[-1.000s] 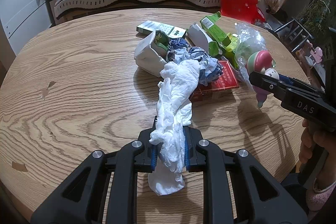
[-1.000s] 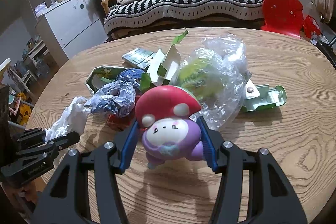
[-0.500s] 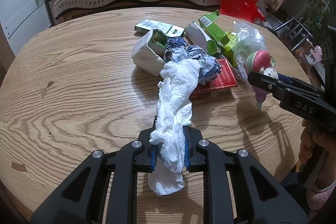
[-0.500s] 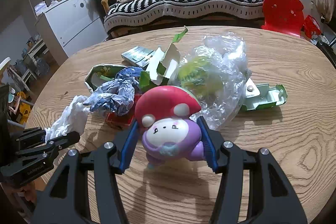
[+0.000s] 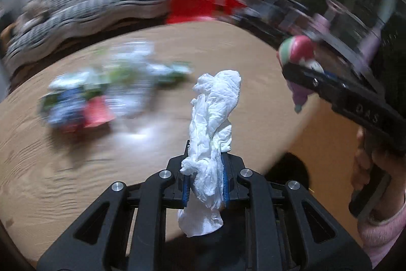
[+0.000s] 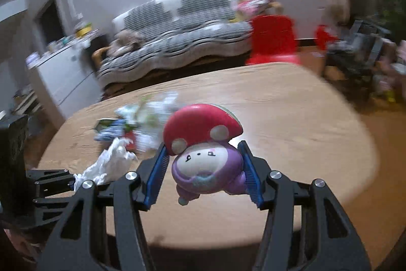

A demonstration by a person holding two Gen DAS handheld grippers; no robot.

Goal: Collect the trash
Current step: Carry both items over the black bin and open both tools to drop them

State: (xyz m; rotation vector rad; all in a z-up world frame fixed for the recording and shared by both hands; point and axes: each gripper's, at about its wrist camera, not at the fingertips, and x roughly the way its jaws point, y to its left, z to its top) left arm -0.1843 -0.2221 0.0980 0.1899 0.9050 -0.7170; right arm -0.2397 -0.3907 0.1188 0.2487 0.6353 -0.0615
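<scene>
Left gripper [image 5: 204,186]: fingers clamped on a crumpled white tissue [image 5: 214,123], held upright above the counter [image 5: 76,159] edge. Right gripper [image 6: 206,175]: fingers clamped on a mushroom toy [image 6: 203,144], red cap uppermost, raised clear of the counter. Remaining trash pile [image 5: 106,95] lies on the counter at 10 o'clock from the tissue, blurred. In the left view the toy sits at 2 o'clock.

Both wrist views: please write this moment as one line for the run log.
left tool: shut on white tissue | right tool: shut on mushroom toy | both lifted above table | trash pile remains on table
</scene>
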